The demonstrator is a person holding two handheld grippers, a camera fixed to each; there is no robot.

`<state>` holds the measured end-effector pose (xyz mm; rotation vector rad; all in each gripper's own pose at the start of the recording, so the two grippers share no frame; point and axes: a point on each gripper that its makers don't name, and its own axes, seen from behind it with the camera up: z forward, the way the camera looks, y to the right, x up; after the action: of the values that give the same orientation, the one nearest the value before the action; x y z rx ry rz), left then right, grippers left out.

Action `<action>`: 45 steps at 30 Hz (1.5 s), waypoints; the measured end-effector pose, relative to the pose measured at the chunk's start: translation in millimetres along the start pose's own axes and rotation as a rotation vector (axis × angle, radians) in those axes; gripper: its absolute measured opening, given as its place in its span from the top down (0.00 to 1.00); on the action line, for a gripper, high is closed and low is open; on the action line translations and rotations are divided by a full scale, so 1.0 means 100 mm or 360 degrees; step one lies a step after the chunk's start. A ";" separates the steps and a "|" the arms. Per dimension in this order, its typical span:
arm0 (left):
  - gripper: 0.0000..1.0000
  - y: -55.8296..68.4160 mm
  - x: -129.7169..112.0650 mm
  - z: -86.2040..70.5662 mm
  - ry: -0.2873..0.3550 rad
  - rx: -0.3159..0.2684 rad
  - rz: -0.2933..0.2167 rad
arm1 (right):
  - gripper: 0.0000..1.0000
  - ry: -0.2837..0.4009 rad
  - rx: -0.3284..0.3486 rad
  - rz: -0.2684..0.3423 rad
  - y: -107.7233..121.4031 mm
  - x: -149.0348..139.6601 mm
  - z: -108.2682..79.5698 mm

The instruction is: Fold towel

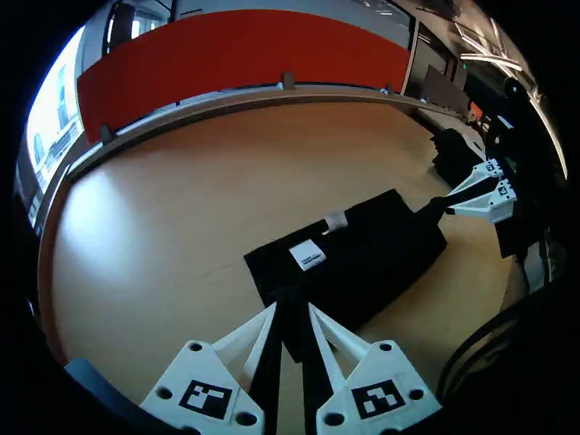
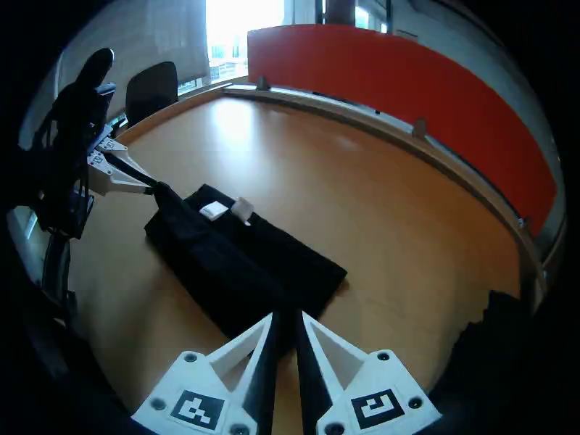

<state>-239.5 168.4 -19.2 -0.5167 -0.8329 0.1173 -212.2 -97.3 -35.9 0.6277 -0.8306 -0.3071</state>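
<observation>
In the left gripper view, bare table (image 1: 181, 203) takes up the left half, with a red screen (image 1: 239, 58) along its far edge. At bottom centre the left gripper (image 1: 290, 301) has its fingers pressed nearly together, pinching the near end of the black towel (image 1: 362, 254). From there the towel lies as a folded strip, slanting up and to the right across the middle of the frame, with a white label (image 1: 307, 255) on its top face. At the right edge the right gripper (image 1: 441, 206) nips the far end, drawn up into a small peak.

In the right gripper view the order reverses. The left gripper (image 2: 154, 190) sits at upper left, closed on a raised corner. The towel (image 2: 239, 261) runs down and to the right to the right gripper (image 2: 285, 319) at bottom centre, whose fingers are squeezed onto the cloth. The table (image 2: 406, 217) and screen (image 2: 406, 80) fill the right side.

So the towel's long axis runs straight from one gripper to the other, each holding its own end and neither nearer the middle. Judging by that, the next fold likely means carrying one end along this axis onto the other, kept square so the edges meet.
</observation>
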 end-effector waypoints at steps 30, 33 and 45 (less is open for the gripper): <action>0.81 -0.16 -0.14 0.49 -0.0046 0.0086 -0.0036 | 0.82 -0.0098 -0.0075 0.0087 0.17 -0.19 0.43; 0.78 -0.18 -0.13 0.50 -0.0046 0.0102 -0.0019 | 0.79 -0.0102 -0.0092 0.0077 0.19 -0.19 0.44; 0.62 -0.27 -0.10 0.54 -0.0050 0.0154 0.0057 | 0.51 -0.0126 -0.0144 0.0063 0.31 -0.21 0.49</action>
<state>-288.2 162.7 17.0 -0.4398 -0.8444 0.1984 -263.0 -82.5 -3.8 0.5169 -0.8991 -0.3332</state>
